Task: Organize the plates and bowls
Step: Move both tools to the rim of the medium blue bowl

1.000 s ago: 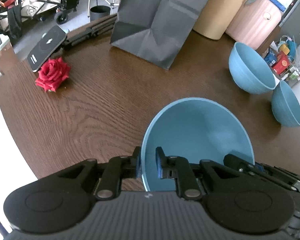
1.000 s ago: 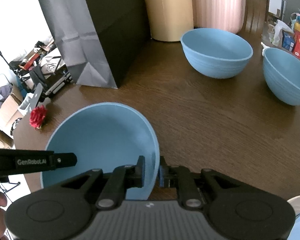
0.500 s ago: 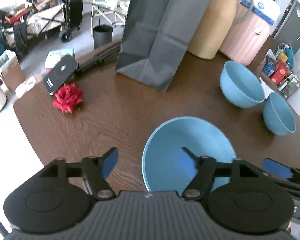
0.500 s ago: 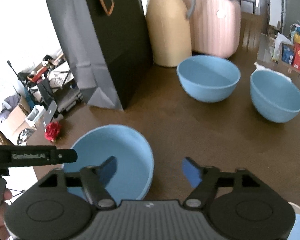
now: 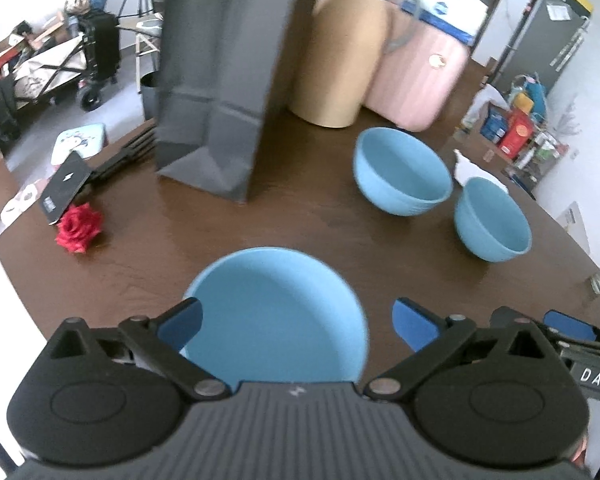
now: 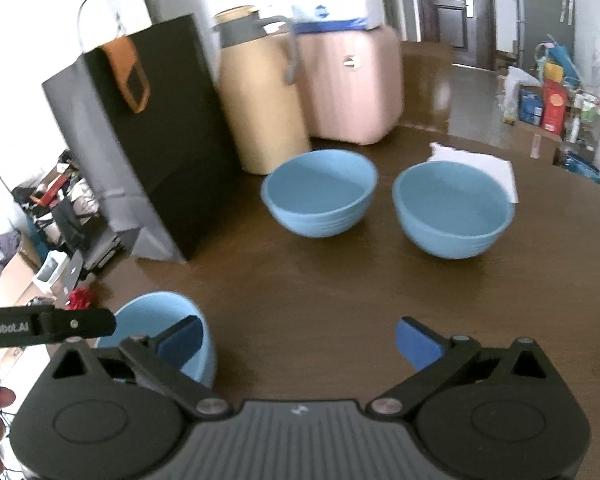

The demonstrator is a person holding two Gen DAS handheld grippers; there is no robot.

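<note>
A large blue bowl point(image 5: 276, 312) rests upright on the brown table point(image 5: 300, 220), below and between the fingers of my left gripper point(image 5: 296, 322). That gripper's jaws are opening wide, and its pads touch nothing. My right gripper point(image 6: 300, 340) hangs above bare table with its jaws opening too and nothing between them. In the right wrist view the same bowl point(image 6: 152, 312) sits at its lower left. Two smaller blue bowls point(image 6: 320, 196) point(image 6: 454, 208) stand side by side farther back; the left wrist view shows these bowls point(image 5: 400, 176) point(image 5: 494, 220) at the right.
A dark paper bag point(image 5: 220, 80), a tan jug point(image 5: 340, 60) and a pink container point(image 5: 416, 76) line the back. A red rose point(image 5: 78, 228) and a black device point(image 5: 64, 188) lie near the left table edge. A white napkin point(image 6: 472, 164) lies behind the right bowl.
Both grippers were shut on the large bowl's rim. They have let go, spread their jaws and lifted back from it. The bowl now sits free on the table.
</note>
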